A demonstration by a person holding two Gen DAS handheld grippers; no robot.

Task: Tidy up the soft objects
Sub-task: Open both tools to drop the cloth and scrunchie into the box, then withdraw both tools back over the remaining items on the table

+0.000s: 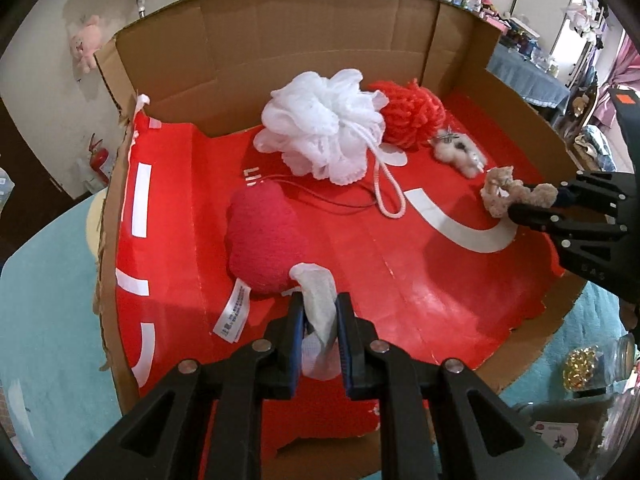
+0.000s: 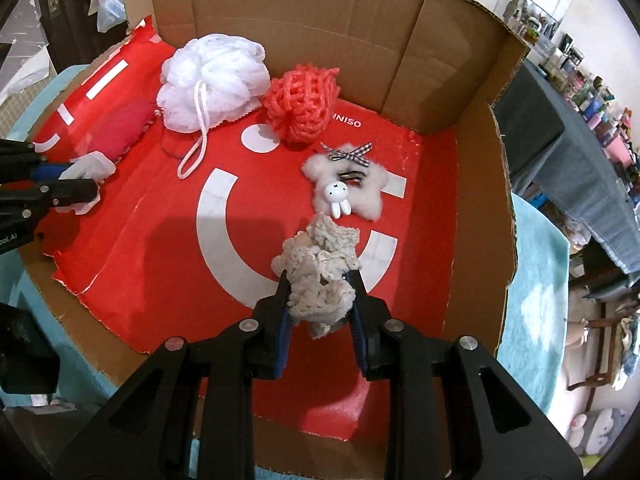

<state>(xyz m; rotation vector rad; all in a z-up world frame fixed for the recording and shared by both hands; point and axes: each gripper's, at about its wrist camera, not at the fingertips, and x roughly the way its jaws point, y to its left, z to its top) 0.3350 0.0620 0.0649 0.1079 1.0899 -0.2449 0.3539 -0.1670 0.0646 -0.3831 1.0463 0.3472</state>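
Already four soft things lie on the red sheet point(image 2: 160, 240) lining the cardboard box point(image 2: 304, 32): one white mesh bath puff point(image 2: 212, 80), one coral knitted ball point(image 2: 302, 106) touching it on the right, one white fluffy star with a bow and a small rabbit charm point(image 2: 348, 188) just in front of the ball, and one red plush cushion point(image 1: 266, 236) toward the left edge, its care label point(image 1: 234, 312) lying flat. Two more pieces are not yet set down. The left gripper point(image 1: 320, 312) has its fingers pinched closed on a thin white cloth point(image 1: 318, 292), held just beside the cushion's near end. The right gripper point(image 2: 320, 300) has its fingers clamped around one beige crocheted bundle point(image 2: 320, 276), held near the front of the star and probably a little above the sheet, though the fisheye makes height hard to judge.

By my reading the task is past halfway: four of six items placed, two in hand awaiting release. No other soft items waiting outside the box can be made out for certain. A teal fuzzy cover point(image 1: 48, 280) spreads over the table under the box.
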